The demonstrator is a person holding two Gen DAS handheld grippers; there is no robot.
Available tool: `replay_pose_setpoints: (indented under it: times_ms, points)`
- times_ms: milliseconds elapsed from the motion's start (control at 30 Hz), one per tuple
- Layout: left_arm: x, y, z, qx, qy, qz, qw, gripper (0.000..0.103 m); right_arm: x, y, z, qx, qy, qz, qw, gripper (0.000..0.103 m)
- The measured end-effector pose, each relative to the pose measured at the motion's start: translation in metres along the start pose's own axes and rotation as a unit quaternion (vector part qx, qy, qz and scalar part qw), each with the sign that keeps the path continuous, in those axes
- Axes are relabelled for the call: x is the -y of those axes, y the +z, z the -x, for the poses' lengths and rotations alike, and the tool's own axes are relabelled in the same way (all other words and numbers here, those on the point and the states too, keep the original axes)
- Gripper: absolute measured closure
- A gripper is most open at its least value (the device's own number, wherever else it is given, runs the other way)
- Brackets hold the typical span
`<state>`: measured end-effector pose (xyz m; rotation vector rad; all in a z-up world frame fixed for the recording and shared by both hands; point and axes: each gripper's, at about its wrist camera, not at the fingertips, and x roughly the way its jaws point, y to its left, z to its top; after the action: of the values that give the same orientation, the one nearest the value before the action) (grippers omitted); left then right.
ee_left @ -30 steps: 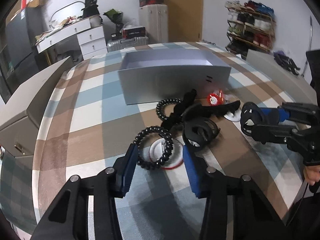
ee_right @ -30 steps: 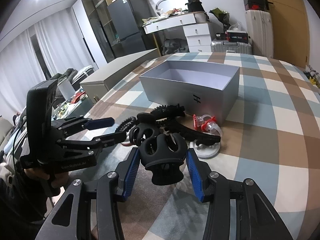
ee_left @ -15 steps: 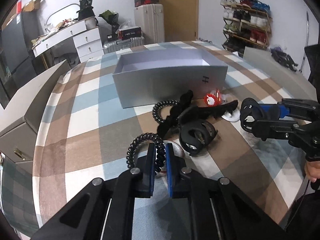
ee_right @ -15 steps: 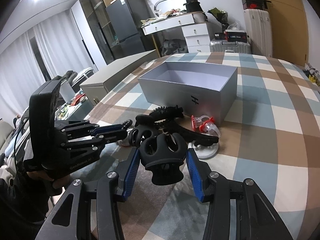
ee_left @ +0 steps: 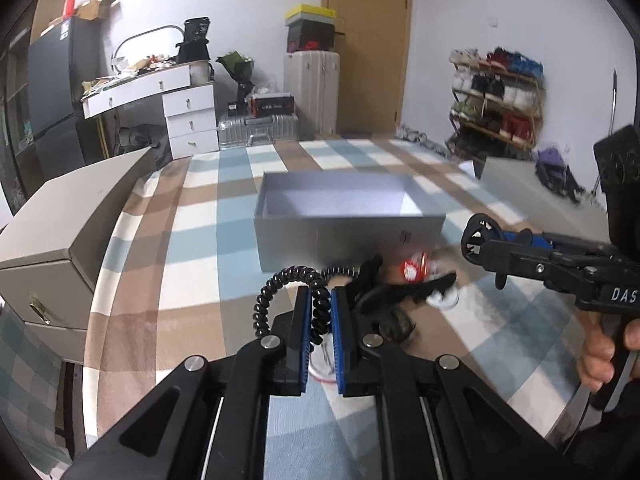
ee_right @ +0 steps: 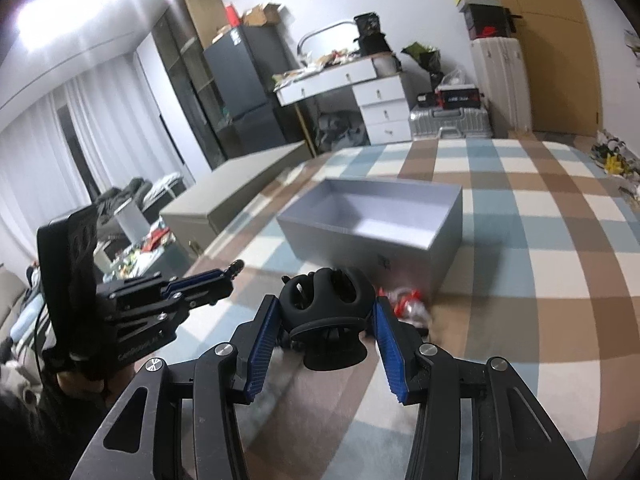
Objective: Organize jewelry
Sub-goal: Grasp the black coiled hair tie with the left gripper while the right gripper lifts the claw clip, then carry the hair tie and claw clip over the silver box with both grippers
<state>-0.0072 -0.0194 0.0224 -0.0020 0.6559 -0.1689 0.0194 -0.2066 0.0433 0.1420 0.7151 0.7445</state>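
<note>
Pinching black coil hair tie (ee_left: 289, 295), left gripper (ee_left: 320, 320) is holding it above table, near grey box (ee_left: 348, 216); right gripper (ee_right: 326, 322) is clamping black claw clip (ee_right: 325, 312) just before that box.

Both wrist views look close along their jaws toward the grey box (ee_left: 348, 224).

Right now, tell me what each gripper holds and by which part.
Left gripper: shut on the black coil tie, pinching the right side of its loop. Right gripper: grips the black claw clip by its sides.
</note>
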Motion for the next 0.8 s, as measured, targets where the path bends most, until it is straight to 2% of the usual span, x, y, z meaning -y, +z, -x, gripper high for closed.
replay_pose_setpoints:
  times_ms: [267, 567, 800]
  points:
    - [-0.009, 0.019, 0.0, 0.022, -0.014, 0.035, 0.999, 0.098, -0.004, 0.024, 0.003, 0.022, 0.003, -0.007, 1.0, 0.057]
    - [-0.012, 0.032, -0.008, 0.039, -0.023, 0.042, 0.9981, 0.098, -0.005, 0.043, -0.003, 0.04, -0.001, -0.014, 0.999, 0.057]
    - [-0.014, 0.042, -0.017, 0.042, -0.025, 0.045, 0.9978, 0.098, 0.009, 0.051, -0.017, 0.043, -0.003, -0.051, 0.998, 0.056]
